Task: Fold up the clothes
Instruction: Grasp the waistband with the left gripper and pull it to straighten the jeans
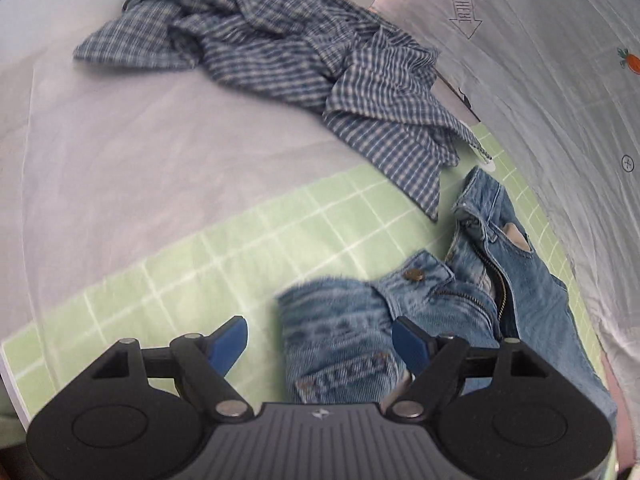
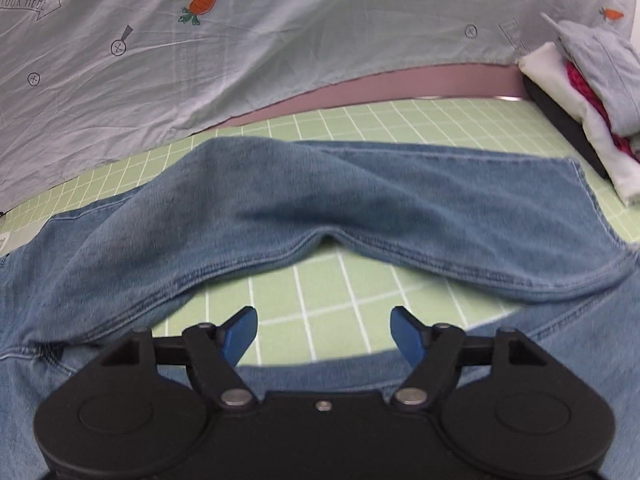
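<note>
Blue jeans lie on a green grid mat. In the left wrist view their waistband with button and open zipper (image 1: 440, 304) is bunched between and just ahead of the blue pads of my left gripper (image 1: 320, 340), which is open. In the right wrist view a jeans leg (image 2: 320, 200) stretches across the mat (image 2: 320, 300), with more denim under the gripper body. My right gripper (image 2: 324, 334) is open and empty, over the bare mat just short of the leg's seam.
A crumpled blue checked shirt (image 1: 280, 48) lies on the white sheet (image 1: 120, 152) beyond the jeans. A grey carrot-print sheet (image 2: 200, 48) hangs behind the mat. A stack of folded clothes (image 2: 588, 92) sits at the far right.
</note>
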